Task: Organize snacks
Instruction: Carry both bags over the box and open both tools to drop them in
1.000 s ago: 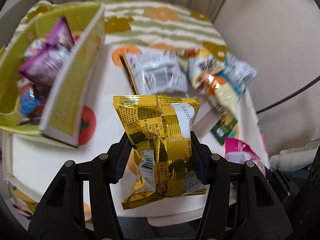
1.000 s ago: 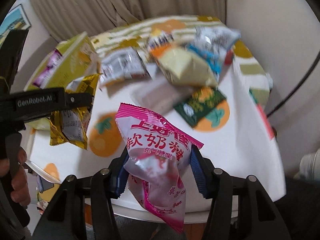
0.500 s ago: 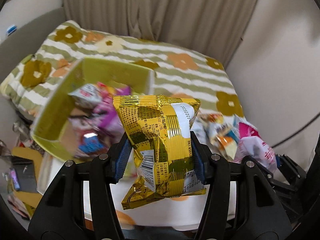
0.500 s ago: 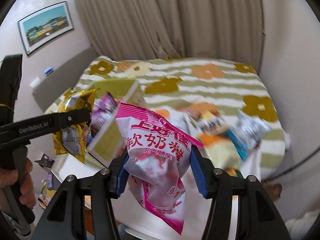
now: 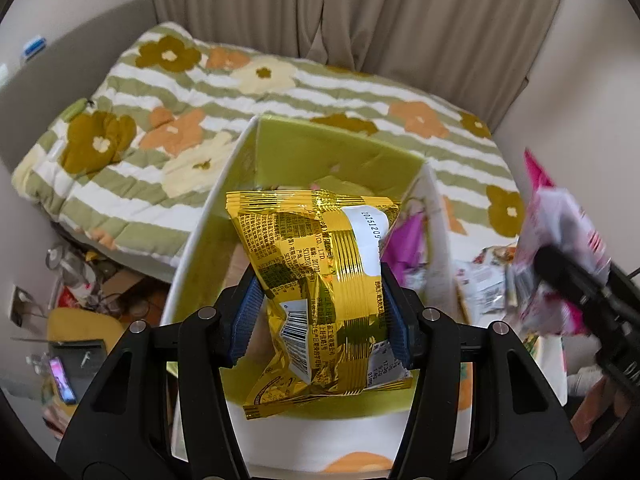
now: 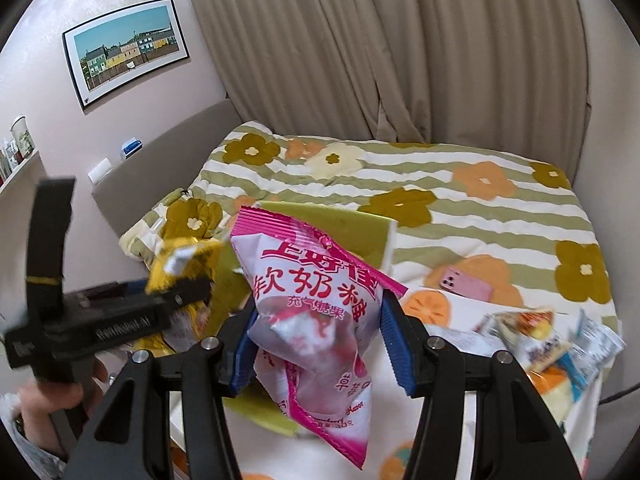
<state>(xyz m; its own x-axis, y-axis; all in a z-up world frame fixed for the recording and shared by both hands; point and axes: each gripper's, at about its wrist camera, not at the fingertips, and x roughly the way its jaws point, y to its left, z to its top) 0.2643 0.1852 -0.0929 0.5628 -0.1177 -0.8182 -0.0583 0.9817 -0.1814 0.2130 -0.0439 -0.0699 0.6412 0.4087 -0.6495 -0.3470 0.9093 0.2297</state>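
My left gripper (image 5: pixel 320 312) is shut on a gold foil snack bag (image 5: pixel 320 280) and holds it over the open green box (image 5: pixel 340 152), which has snacks inside. My right gripper (image 6: pixel 316 344) is shut on a pink and white candy bag (image 6: pixel 316 304), held above the table just right of the box (image 6: pixel 360 224). The pink bag also shows blurred at the right of the left wrist view (image 5: pixel 560 248). The left gripper with the gold bag shows at the left of the right wrist view (image 6: pixel 180 280).
Several loose snack bags (image 6: pixel 540 332) lie on the white table with orange prints (image 6: pixel 432 304). A pink phone (image 6: pixel 466 285) lies near its far edge. A flowered bed (image 6: pixel 440 184) is behind, curtains beyond. Floor clutter (image 5: pixel 72 320) lies left of the table.
Both grippers have swung left toward the box with their bags still held. The gold bag now hangs over the box opening, and the pink bag has come up beside it.
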